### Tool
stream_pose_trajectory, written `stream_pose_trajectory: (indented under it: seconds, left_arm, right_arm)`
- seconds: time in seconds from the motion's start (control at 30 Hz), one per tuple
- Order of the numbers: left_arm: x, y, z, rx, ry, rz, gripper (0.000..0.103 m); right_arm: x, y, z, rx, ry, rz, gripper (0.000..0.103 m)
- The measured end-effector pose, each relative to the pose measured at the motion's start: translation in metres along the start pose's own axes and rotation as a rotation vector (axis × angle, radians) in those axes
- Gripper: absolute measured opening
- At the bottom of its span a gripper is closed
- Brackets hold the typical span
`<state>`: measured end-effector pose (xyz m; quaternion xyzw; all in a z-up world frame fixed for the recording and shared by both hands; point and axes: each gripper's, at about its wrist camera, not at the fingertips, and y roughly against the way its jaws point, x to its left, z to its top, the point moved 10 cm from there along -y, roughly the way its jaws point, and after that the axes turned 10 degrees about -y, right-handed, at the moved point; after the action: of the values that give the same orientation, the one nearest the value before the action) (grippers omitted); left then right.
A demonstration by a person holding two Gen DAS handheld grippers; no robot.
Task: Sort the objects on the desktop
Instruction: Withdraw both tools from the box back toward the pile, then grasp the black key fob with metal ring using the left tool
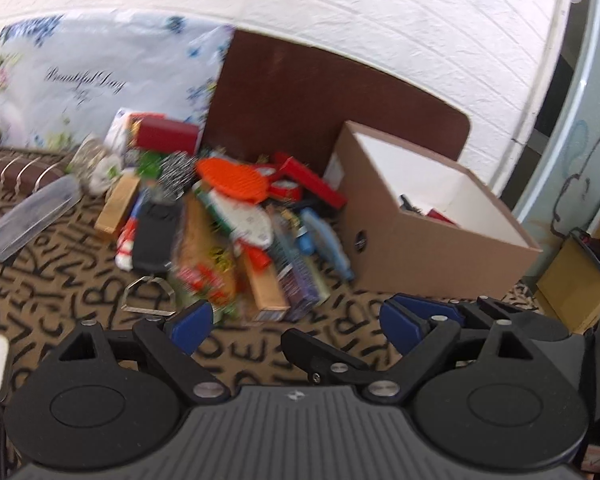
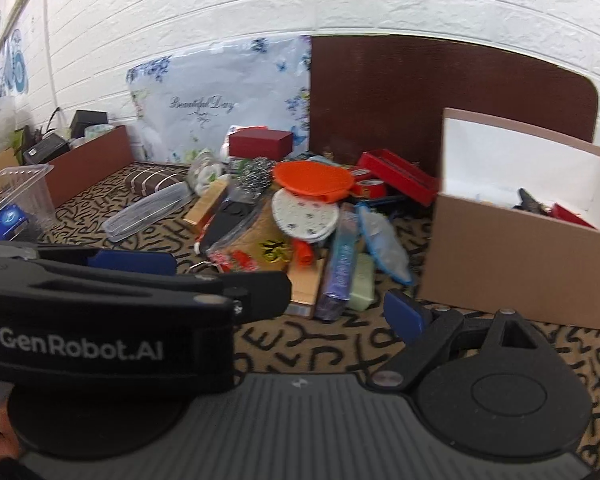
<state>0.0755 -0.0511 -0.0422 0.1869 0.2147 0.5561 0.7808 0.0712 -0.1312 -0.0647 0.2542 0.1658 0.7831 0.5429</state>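
Observation:
A heap of small desktop objects lies on the letter-patterned cloth: an orange silicone pad (image 1: 236,178) (image 2: 312,178), a white dotted pad (image 2: 304,214), a black case (image 1: 156,232), a clear plastic case (image 1: 32,218) (image 2: 148,210) and a purple box (image 2: 340,264). An open cardboard box (image 1: 432,248) (image 2: 516,264) stands to the right of the heap with a few items inside. My left gripper (image 1: 296,322) is open and empty, in front of the heap. My right gripper (image 2: 284,292) is open and empty; the left gripper's body (image 2: 112,312) crosses in front of it and hides its left finger.
A floral plastic bag (image 2: 216,104) and a dark brown board (image 2: 440,92) lean on the white brick wall. A dark red box (image 2: 260,142) sits behind the heap. A clear bin (image 2: 16,196) and a brown tray (image 2: 88,164) stand at left.

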Motion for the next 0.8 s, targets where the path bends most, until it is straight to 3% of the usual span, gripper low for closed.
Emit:
stream_pose_trajectory:
  seconds: [0.5, 0.8]
  left_arm:
    - [0.099, -0.013, -0.012, 0.012, 0.116, 0.113, 0.088]
    - [0.132, -0.045, -0.02, 0.074, 0.132, 0.106, 0.056]
  right_arm:
    - [0.053, -0.055, -0.026, 0.067, 0.096, 0.111, 0.088]
    - [0.083, -0.09, -0.044, 0.141, 0.126, 0.17, 0.066]
